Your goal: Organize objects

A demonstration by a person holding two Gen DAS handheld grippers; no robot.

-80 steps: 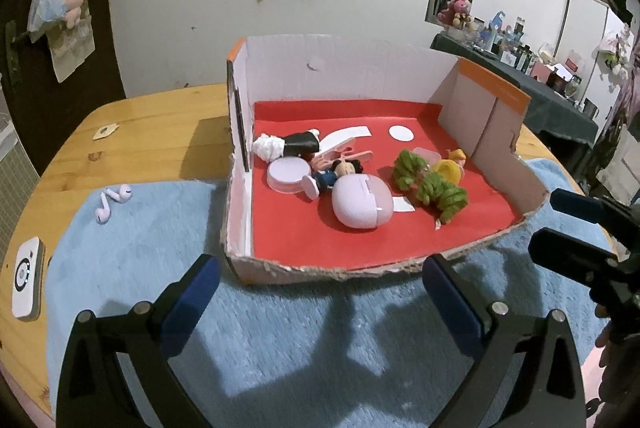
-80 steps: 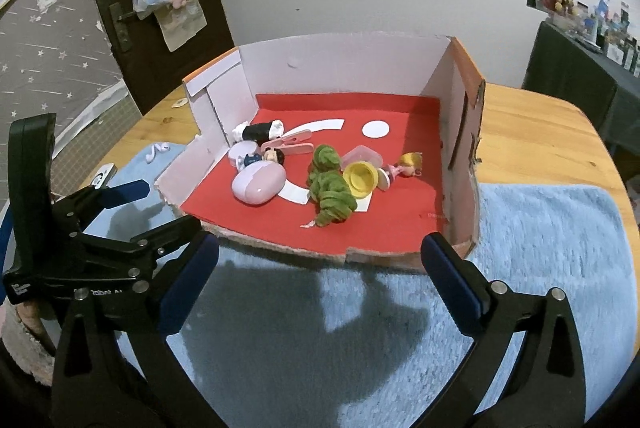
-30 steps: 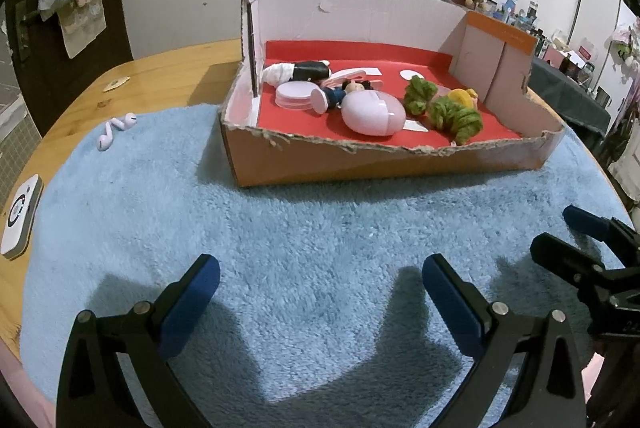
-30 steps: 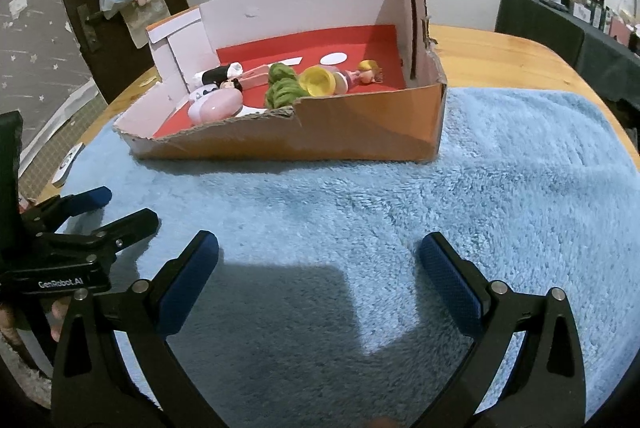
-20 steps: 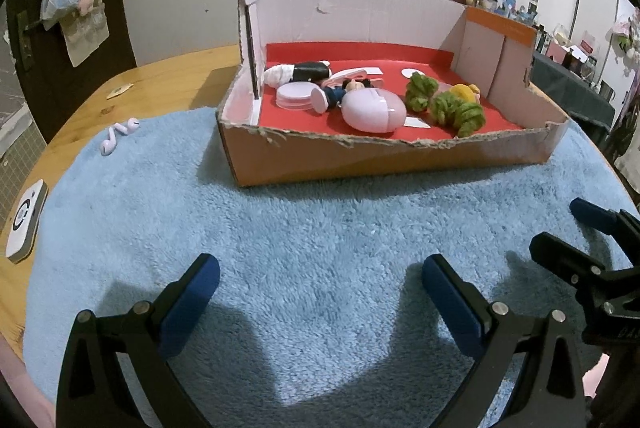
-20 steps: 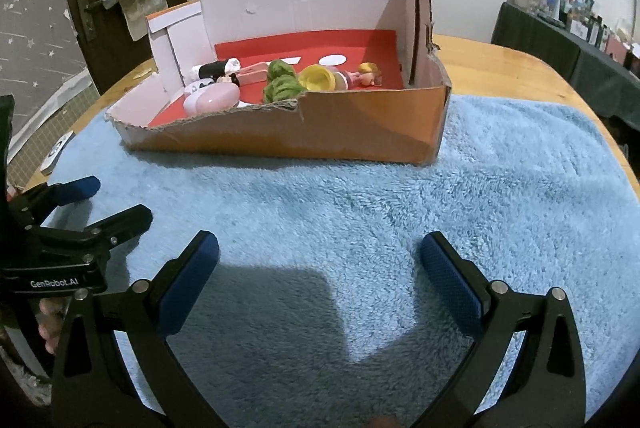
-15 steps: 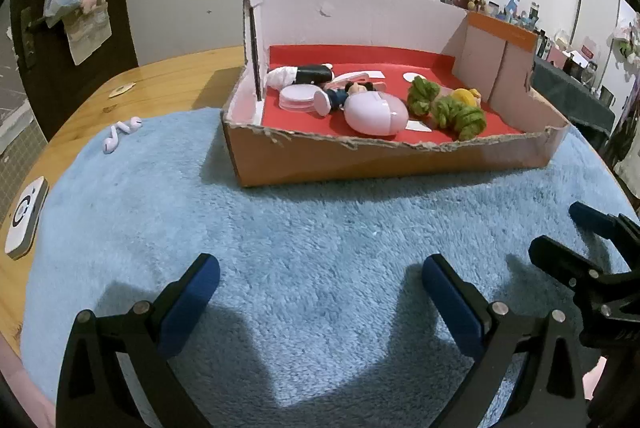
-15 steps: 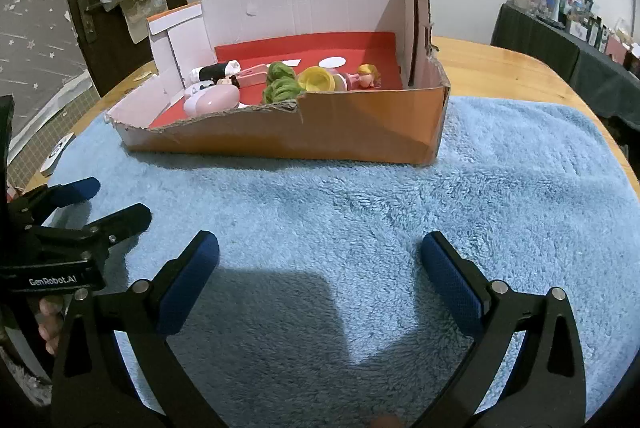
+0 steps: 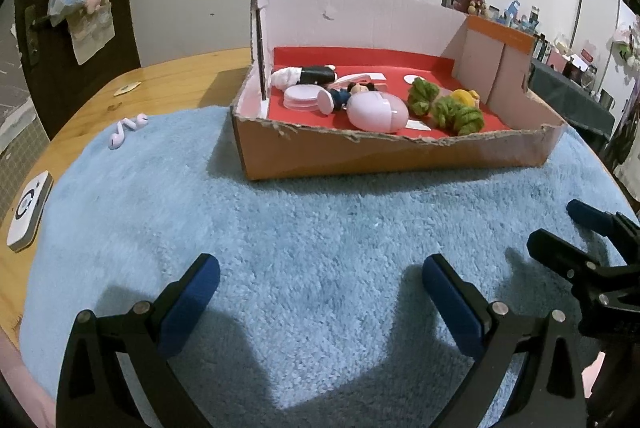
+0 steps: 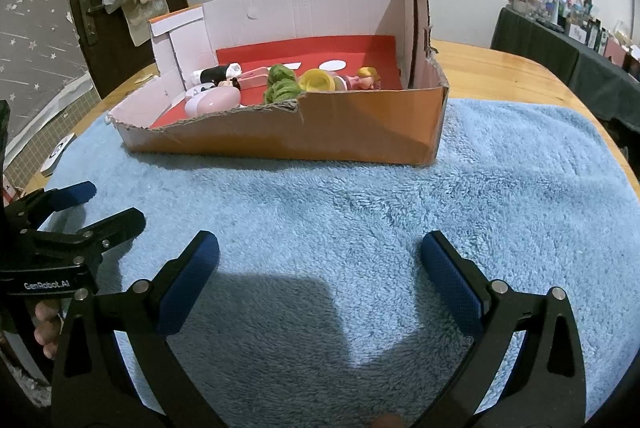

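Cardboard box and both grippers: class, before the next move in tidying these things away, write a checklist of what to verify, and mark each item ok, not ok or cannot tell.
1. Left gripper open and holding nothing: ok.
2. Right gripper open and holding nothing: ok.
3. Box sits flat on the blue towel, open side up: ok.
4. Everything put away: not ok. The earbuds lie at the towel's edge and a white device lies on the table, both outside the box.
5. Room left in the box: ok. Bare red floor shows behind the pink case and green toys.
6. Whether the white device belongs in the box: cannot tell.
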